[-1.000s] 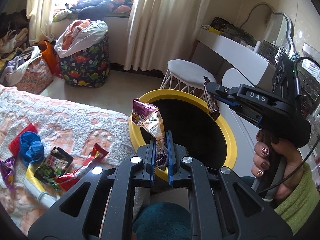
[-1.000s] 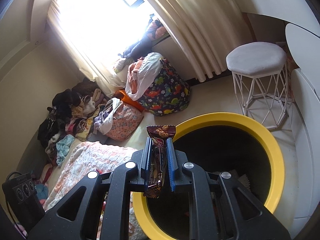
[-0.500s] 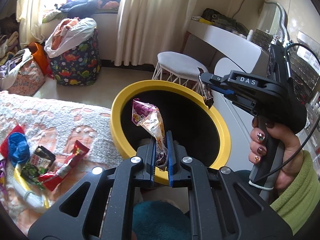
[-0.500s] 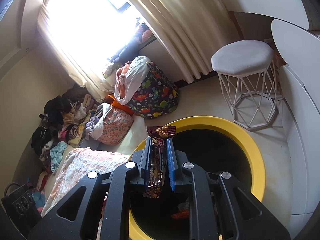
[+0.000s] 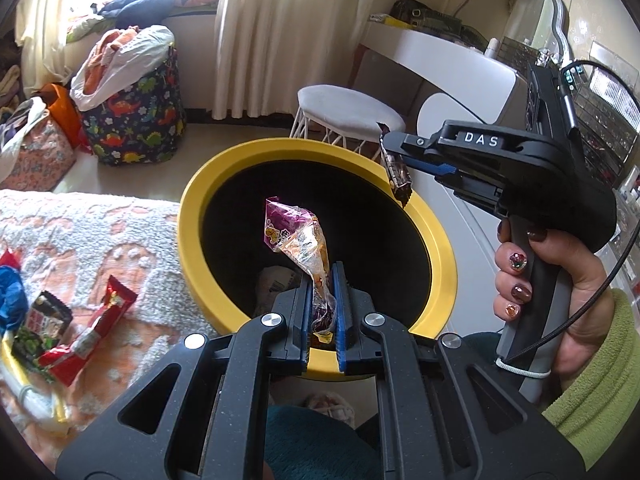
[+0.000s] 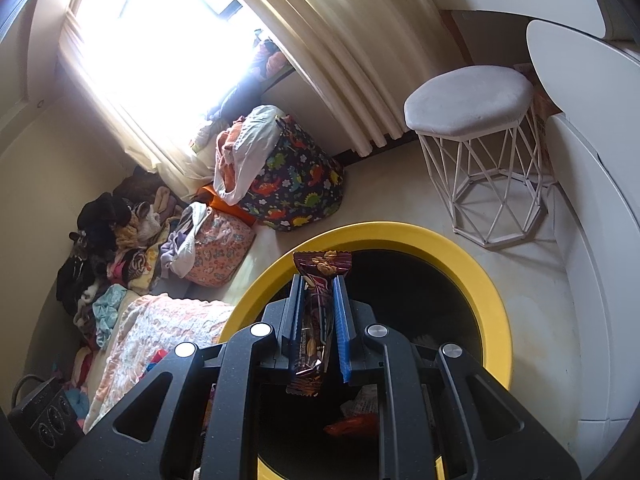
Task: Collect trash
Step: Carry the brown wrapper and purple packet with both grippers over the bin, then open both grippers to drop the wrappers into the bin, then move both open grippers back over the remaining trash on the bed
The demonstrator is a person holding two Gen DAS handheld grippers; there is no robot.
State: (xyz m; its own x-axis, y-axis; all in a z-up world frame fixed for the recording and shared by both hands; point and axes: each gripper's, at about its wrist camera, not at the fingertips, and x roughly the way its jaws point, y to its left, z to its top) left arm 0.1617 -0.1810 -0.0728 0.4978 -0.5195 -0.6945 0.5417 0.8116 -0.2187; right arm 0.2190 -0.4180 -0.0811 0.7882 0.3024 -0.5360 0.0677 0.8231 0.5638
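Purple wrapper [image 5: 298,240]: pinched in the left gripper [image 5: 323,312], jaws closed on its tail, over the bin's mouth.
Brown snack bar [image 6: 316,320]: clamped in the right gripper [image 6: 316,316], at the bin's rim.
Bin [image 5: 436,248]: yellow rim, black inside, some trash at the bottom.
Writing: "DAS" in white on the right gripper's body; wrapper print unreadable.
Bed [image 5: 100,236]: at 9 o'clock of the bin, carrying a red wrapper [image 5: 92,332].
Stool [image 6: 476,128]: white, at 12 o'clock beyond the bin.
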